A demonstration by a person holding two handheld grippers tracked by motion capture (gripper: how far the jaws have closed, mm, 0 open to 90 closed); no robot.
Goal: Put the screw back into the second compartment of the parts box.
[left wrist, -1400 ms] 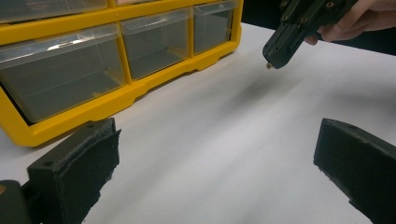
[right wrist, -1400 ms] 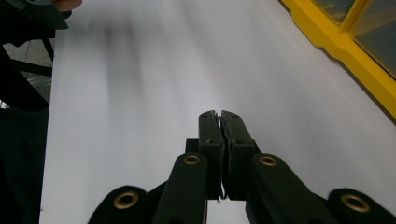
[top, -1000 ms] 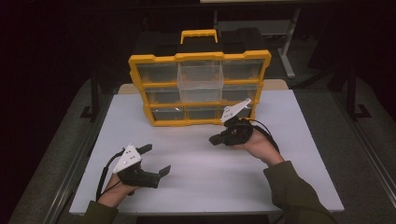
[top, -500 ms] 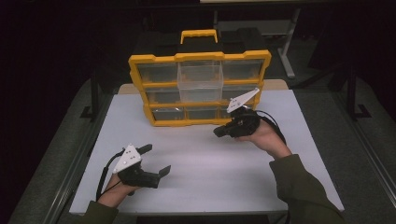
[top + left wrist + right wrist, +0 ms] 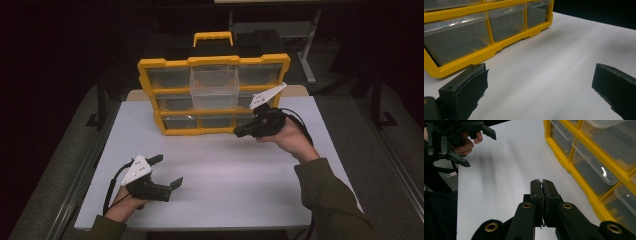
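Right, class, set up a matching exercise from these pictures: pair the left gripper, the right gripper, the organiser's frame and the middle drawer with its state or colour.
Things:
1. left gripper
2. right gripper
3. organiser frame
4. middle drawer

States:
a. yellow
b. jaws pressed shut, nothing between them
c. clear, sticking out further than the others
d. jaws wide apart, low over the white table

Pairs: 1-d, 2-b, 3-a, 4-c

White table (image 5: 225,170), yellow drawer organiser (image 5: 214,95) standing on its far half, clear drawers facing the person
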